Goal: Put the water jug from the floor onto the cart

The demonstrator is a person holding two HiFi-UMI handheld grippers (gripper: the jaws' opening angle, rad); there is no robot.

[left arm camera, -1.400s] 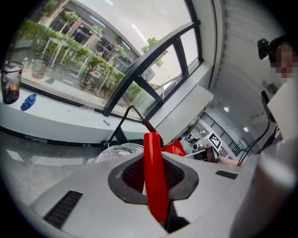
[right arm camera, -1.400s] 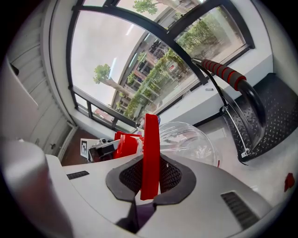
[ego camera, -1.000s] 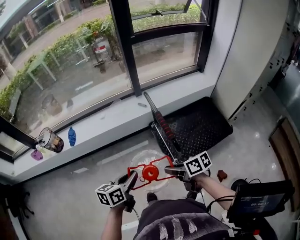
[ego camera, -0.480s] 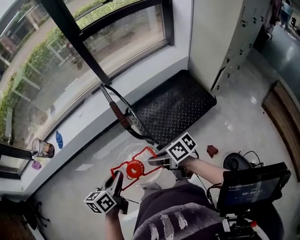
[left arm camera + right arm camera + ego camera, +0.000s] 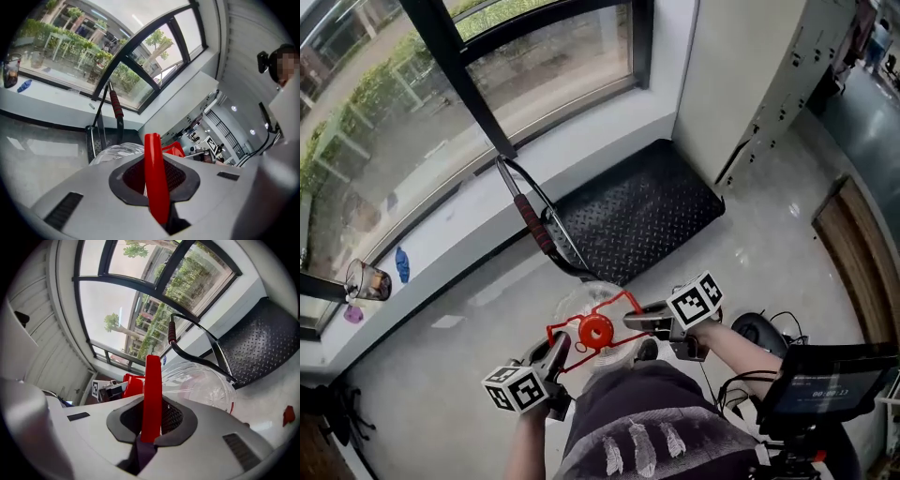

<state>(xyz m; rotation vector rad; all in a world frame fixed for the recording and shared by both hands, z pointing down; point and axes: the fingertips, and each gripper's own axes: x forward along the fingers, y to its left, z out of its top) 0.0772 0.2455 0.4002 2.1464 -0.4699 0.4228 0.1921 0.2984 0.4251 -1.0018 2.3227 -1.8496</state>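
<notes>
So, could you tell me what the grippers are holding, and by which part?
The water jug, by its red handle: left gripper clamps one side, right gripper the other.

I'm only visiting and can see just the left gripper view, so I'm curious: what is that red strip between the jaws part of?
Observer: The red carrying handle on the clear water jug; the left gripper is shut on one end.
Visitor: Does the other gripper help?
Observer: Yes, the right gripper is shut on the opposite end.
Visitor: And the cart?
Observer: Its black deck lies just beyond the jug, by the window wall.
</notes>
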